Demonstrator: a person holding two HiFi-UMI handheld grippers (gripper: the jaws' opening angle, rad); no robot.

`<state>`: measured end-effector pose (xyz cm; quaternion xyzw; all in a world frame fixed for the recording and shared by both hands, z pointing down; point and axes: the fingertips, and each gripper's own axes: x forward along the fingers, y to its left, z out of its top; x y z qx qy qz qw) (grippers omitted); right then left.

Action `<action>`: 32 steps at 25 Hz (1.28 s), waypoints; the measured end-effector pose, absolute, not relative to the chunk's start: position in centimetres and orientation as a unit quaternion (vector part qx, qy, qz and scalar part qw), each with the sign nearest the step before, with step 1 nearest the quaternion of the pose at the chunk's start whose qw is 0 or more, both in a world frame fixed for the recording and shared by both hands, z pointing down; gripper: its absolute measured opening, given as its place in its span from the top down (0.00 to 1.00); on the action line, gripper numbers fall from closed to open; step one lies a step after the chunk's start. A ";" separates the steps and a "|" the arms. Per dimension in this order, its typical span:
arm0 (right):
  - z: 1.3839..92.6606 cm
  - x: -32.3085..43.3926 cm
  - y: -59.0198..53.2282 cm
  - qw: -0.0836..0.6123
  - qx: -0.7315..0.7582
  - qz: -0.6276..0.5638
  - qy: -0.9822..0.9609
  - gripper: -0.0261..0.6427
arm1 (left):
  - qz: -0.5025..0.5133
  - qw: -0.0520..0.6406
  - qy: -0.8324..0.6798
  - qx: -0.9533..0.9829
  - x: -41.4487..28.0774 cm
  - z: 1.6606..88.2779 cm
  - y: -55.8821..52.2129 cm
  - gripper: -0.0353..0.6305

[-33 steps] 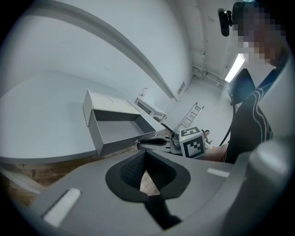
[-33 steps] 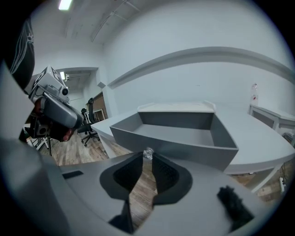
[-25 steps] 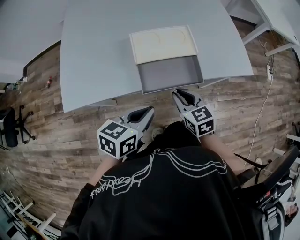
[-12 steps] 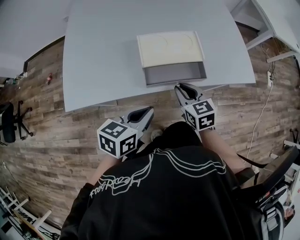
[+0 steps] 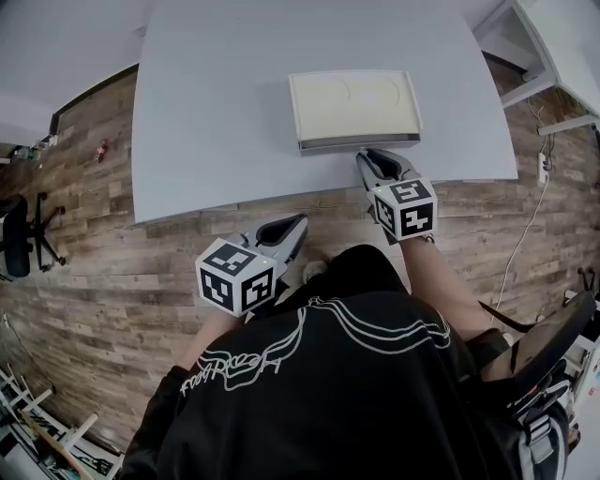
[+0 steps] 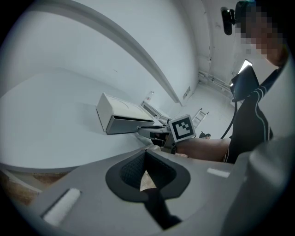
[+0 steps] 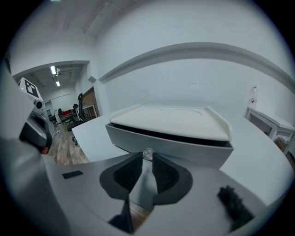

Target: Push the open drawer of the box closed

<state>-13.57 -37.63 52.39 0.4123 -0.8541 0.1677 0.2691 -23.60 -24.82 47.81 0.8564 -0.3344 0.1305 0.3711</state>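
White table [image 5: 216,112], box [image 5: 354,98] drawer [image 7: 170,145] nearly shut.
Our right gripper [image 5: 371,156], jaws together, touches its front; left gripper [image 5: 298,221] also closed.

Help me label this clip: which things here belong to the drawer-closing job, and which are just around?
Job: box, drawer, drawer knob, right gripper, table.
Just around: left gripper (idle), office chair, second table.

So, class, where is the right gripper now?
In the head view the right gripper sits right of centre at the near edge of the table, jaws on the drawer knob of the box.
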 end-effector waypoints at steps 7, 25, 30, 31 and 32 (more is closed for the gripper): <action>52.3 -13.8 -39.2 0.279 0.412 0.175 -0.849 0.85 | 0.124 0.372 -0.336 0.857 -24.1 47.4 -25.1 0.94; 49.0 -13.8 -32.9 0.270 0.333 0.172 -0.887 0.86 | 0.105 0.343 -0.340 0.869 -22.9 45.3 -25.2 0.94; 44.2 -12.2 -26.3 0.197 0.252 0.200 -0.926 0.90 | 0.113 0.300 -0.337 0.885 -19.5 42.6 -23.3 0.94; 43.3 -11.6 -25.2 0.185 0.245 0.201 -0.930 0.92 | 0.112 0.295 -0.337 0.887 -18.9 42.0 -22.7 0.94; 42.4 -11.0 -24.2 0.174 0.240 0.200 -0.934 0.94 | 0.111 0.292 -0.337 0.888 -18.1 41.6 -22.0 0.94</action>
